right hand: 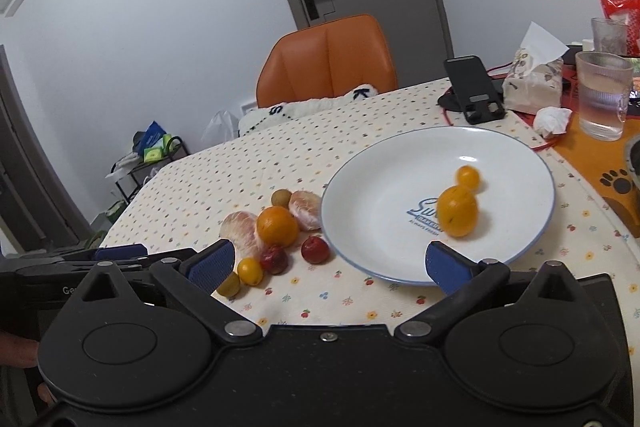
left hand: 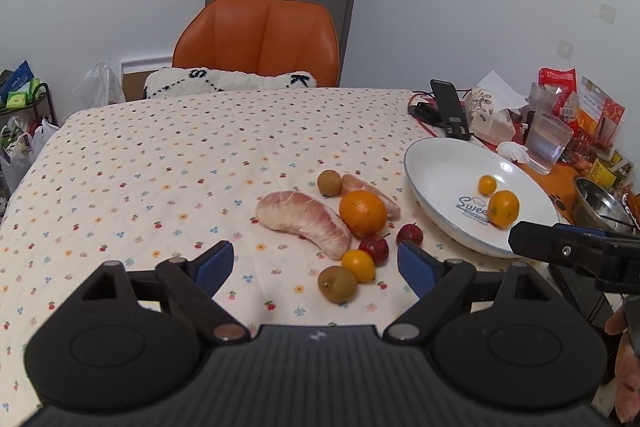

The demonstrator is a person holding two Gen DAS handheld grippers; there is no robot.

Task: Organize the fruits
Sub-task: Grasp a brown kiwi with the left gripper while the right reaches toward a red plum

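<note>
Fruits (left hand: 362, 213) mostly on worktop (left hand: 160, 167), two on plate (left hand: 440, 163); both grippers' fingers (left hand: 416, 265) wide apart, empty; next pickup likely.

A glossy white glazed plate with a thin blue rim (right hand: 520, 147) reflects a spot of light. The matt cream cloth printed with small flowers (left hand: 160, 167) beside it covers the surface, lightly creased. Left of the plate, a peeled pink pomelo segment (left hand: 304, 219) looks dry and fibrous. Behind the plate stand a ribbed clear glass tumbler (right hand: 602, 95) and a smooth orange leather-look chair (right hand: 328, 55).
</note>
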